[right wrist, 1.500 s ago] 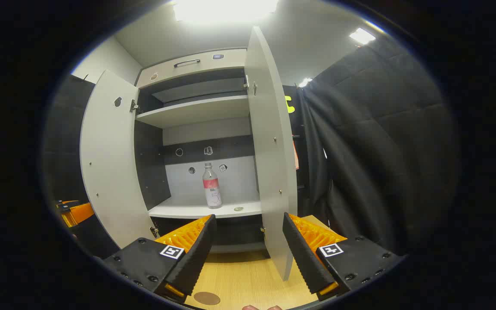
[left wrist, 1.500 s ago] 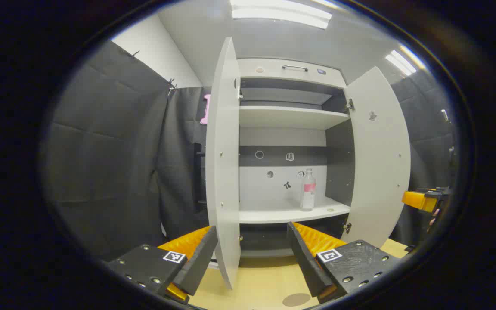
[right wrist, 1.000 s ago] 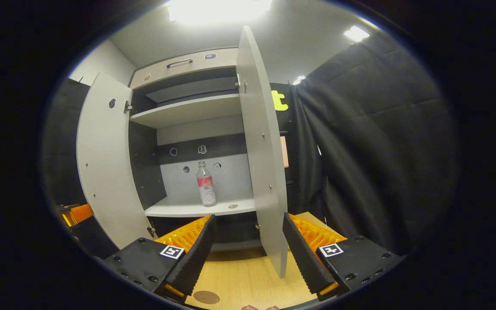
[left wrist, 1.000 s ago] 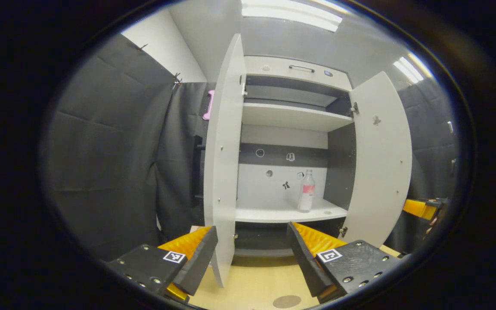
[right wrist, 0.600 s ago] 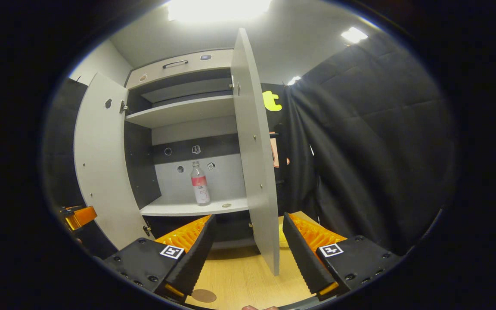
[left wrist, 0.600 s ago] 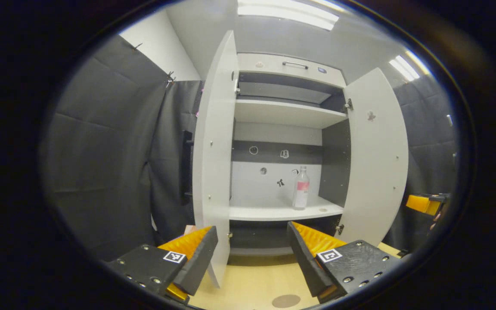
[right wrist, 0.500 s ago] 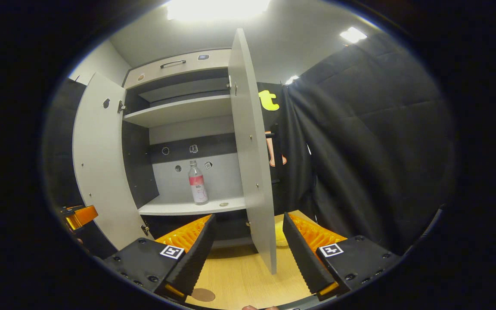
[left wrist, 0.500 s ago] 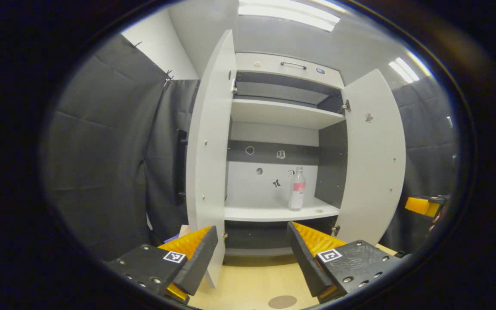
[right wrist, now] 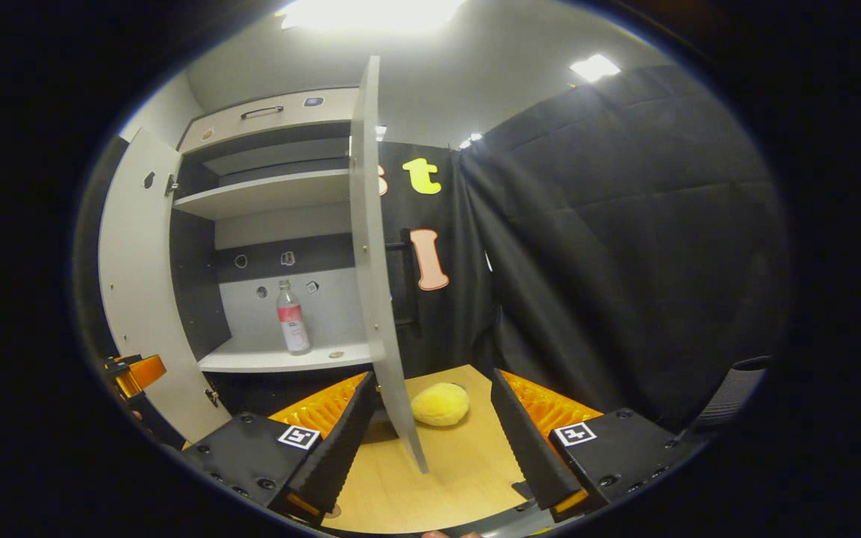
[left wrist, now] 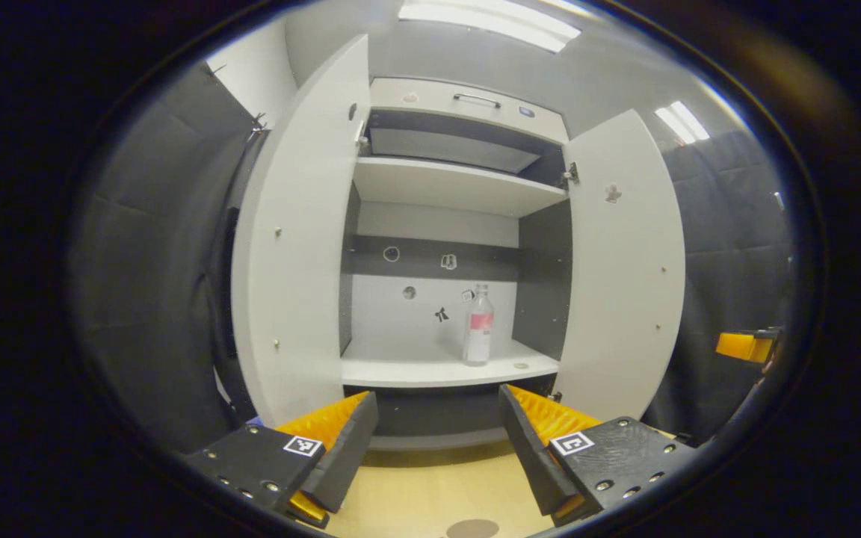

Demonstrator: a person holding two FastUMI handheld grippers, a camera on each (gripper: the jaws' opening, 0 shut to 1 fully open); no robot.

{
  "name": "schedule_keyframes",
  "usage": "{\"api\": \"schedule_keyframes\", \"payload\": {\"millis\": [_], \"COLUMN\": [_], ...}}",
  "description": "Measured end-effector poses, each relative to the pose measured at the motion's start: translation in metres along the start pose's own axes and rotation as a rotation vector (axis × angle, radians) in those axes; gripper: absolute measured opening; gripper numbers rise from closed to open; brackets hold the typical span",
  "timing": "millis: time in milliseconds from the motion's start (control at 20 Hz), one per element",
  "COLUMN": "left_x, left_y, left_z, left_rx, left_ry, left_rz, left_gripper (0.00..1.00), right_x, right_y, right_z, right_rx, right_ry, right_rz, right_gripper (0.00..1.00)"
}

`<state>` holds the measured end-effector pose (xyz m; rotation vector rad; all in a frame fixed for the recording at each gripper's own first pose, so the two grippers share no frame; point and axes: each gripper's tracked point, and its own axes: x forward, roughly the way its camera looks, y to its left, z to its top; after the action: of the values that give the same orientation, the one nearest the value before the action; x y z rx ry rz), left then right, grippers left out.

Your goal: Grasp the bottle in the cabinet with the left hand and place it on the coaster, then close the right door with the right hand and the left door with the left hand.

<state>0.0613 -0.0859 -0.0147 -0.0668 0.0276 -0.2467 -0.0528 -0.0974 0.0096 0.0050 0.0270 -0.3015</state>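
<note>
A clear bottle (left wrist: 478,326) with a pink label stands upright on the lower shelf (left wrist: 438,370) of the white cabinet, toward its right side. Both doors hang open: the left door (left wrist: 292,246) and the right door (left wrist: 621,276). My left gripper (left wrist: 436,394) is open and empty, well short of the shelf, above the wooden table. A round brown coaster (left wrist: 473,529) lies on the table just below it. My right gripper (right wrist: 432,377) is open and empty too, with the right door (right wrist: 377,284) edge-on just ahead of it. The bottle (right wrist: 292,317) is also in the right gripper view.
A soft yellow object (right wrist: 440,403) lies on the table (right wrist: 468,463) beyond the right door's lower edge. The upper shelf (left wrist: 453,187) is bare, with a drawer (left wrist: 468,101) above it. Black cloth walls close in on both sides. The other gripper (left wrist: 744,346) shows at the far right.
The cabinet has slid left in both views. The left door now shows its broad inner face; the right door has turned edge-on, and the yellow object came into sight. Both grippers stay open.
</note>
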Motion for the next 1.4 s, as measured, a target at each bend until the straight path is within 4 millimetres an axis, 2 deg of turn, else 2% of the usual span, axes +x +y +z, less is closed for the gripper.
{"api": "schedule_keyframes", "payload": {"millis": [50, 100, 300, 450, 500, 550, 900, 950, 1050, 1100, 1150, 1200, 1300, 1350, 1400], "left_x": [0.012, 0.024, 0.073, 0.112, 0.123, 0.137, 0.229, 0.240, 0.262, 0.272, 0.282, 0.292, 0.312, 0.322, 0.330], "left_y": [-0.007, -0.016, -0.046, -0.057, -0.059, -0.061, -0.063, -0.063, -0.063, -0.064, -0.065, -0.066, -0.068, -0.069, -0.070], "left_z": [0.005, 0.008, 0.014, 0.021, 0.023, 0.026, 0.028, 0.026, 0.022, 0.020, 0.019, 0.016, 0.013, 0.011, 0.006], "left_rx": [-0.002, 0.001, 0.028, 0.056, 0.061, 0.065, 0.039, 0.034, 0.023, 0.022, 0.024, 0.028, 0.042, 0.051, 0.056], "left_ry": [-0.010, -0.017, -0.015, -0.009, -0.010, -0.009, 0.012, 0.020, 0.033, 0.036, 0.039, 0.042, 0.044, 0.046, 0.054], "left_rz": [-0.019, -0.038, -0.086, -0.091, -0.091, -0.087, -0.047, -0.043, -0.040, -0.039, -0.038, -0.035, -0.033, -0.034, -0.032], "left_gripper": [0.92, 0.94, 0.94, 0.94, 0.94, 0.94, 0.94, 1.00, 1.00, 0.94, 0.94, 1.00, 1.00, 0.94, 0.94], "right_x": [0.002, 0.005, 0.024, 0.047, 0.055, 0.063, 0.112, 0.118, 0.129, 0.134, 0.139, 0.144, 0.154, 0.158, 0.161], "right_y": [-0.010, -0.020, -0.063, -0.084, -0.090, -0.096, -0.115, -0.118, -0.122, -0.125, -0.128, -0.131, -0.134, -0.136, -0.137], "right_z": [0.003, 0.004, 0.009, 0.008, 0.008, 0.010, 0.005, 0.005, 0.000, 0.000, -0.001, 0.000, 0.000, 0.000, -0.001], "right_rx": [0.004, 0.009, 0.035, 0.060, 0.064, 0.064, 0.066, 0.068, 0.078, 0.081, 0.083, 0.083, 0.081, 0.078, 0.076], "right_ry": [-0.005, -0.008, -0.028, -0.026, -0.031, -0.036, -0.034, -0.031, -0.022, -0.018, -0.014, -0.011, -0.013, -0.016, -0.019], "right_rz": [-0.028, -0.055, -0.155, -0.193, -0.202, -0.210, -0.206, -0.209, -0.213, -0.214, -0.216, -0.217, -0.221, -0.224, -0.227], "right_gripper": [0.98, 0.98, 0.98, 0.98, 0.92, 0.92, 0.92, 0.92, 0.92, 0.92, 0.98, 0.92, 0.92, 0.92, 0.92]}}
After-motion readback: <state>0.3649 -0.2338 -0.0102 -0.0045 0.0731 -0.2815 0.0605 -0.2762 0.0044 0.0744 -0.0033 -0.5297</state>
